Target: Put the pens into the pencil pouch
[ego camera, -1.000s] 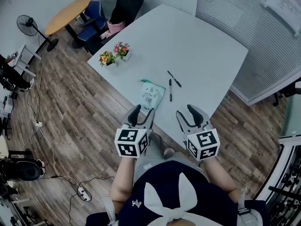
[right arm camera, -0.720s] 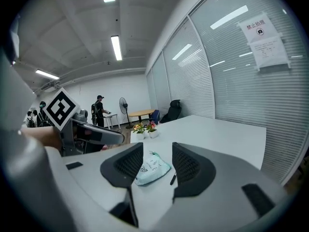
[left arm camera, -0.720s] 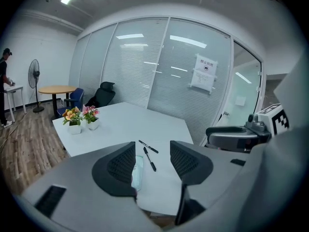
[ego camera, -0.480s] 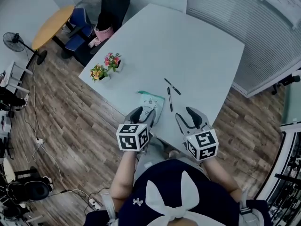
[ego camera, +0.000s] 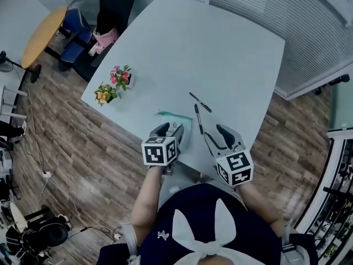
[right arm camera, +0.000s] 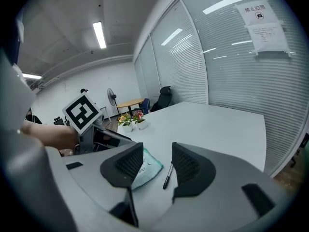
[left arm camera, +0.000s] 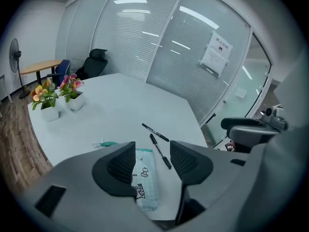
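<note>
Big white table [ego camera: 220,48] fills the middle of the head view, on a wood plank floor [ego camera: 83,164], with a slatted glass wall [ego camera: 309,32] to the right. A black office chair [ego camera: 113,4] sits at the table's far corner and a round wooden side table [ego camera: 41,35] stands well off to the left. The left gripper [ego camera: 168,128] is at the near table edge over the pencil pouch [left arm camera: 145,178], covering most of it in the head view. Its jaws stand wide with nothing pinched, and the pouch shows on the tabletop through the gap. The right gripper [ego camera: 216,132] is just beside it, also at the near edge, jaws wide and empty. The pouch is pale mint with cartoon print, lying flat near the table's front edge, with a darker green strip at its far end. Two small flower pots [ego camera: 113,84] stand by the left table edge, well apart from the pouch. Two black pens lie on the table: the near pen [ego camera: 197,118] is just right of the pouch, and the far pen [ego camera: 200,102] is angled beyond it, close but not touching. Both pens are outside the pouch.
</note>
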The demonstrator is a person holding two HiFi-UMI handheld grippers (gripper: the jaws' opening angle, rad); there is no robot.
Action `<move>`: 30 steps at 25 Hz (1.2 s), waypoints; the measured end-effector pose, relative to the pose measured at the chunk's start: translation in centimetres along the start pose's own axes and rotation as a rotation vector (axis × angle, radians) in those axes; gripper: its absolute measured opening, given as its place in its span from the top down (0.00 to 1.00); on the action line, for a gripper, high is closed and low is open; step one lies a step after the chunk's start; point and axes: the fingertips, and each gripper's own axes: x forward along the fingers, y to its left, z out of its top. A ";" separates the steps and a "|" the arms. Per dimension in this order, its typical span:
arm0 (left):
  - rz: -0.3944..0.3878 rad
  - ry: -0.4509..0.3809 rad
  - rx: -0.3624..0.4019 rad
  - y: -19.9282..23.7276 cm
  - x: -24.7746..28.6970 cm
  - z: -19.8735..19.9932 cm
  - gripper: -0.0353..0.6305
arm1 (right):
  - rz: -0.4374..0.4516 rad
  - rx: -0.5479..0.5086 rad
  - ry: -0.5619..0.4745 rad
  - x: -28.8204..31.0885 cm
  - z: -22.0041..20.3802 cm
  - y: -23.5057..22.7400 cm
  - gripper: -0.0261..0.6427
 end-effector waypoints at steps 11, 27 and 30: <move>0.012 0.178 -0.012 2.6 6.9 -2.6 0.62 | -0.025 0.034 0.070 2.6 -0.6 -1.4 0.69; 0.082 0.299 -0.023 5.1 11.0 -4.7 0.70 | -0.003 0.038 0.165 6.1 -2.3 -2.4 0.68; 0.087 0.311 -0.016 5.3 11.1 -5.0 0.73 | -0.005 0.043 0.170 6.2 -2.6 -2.5 0.68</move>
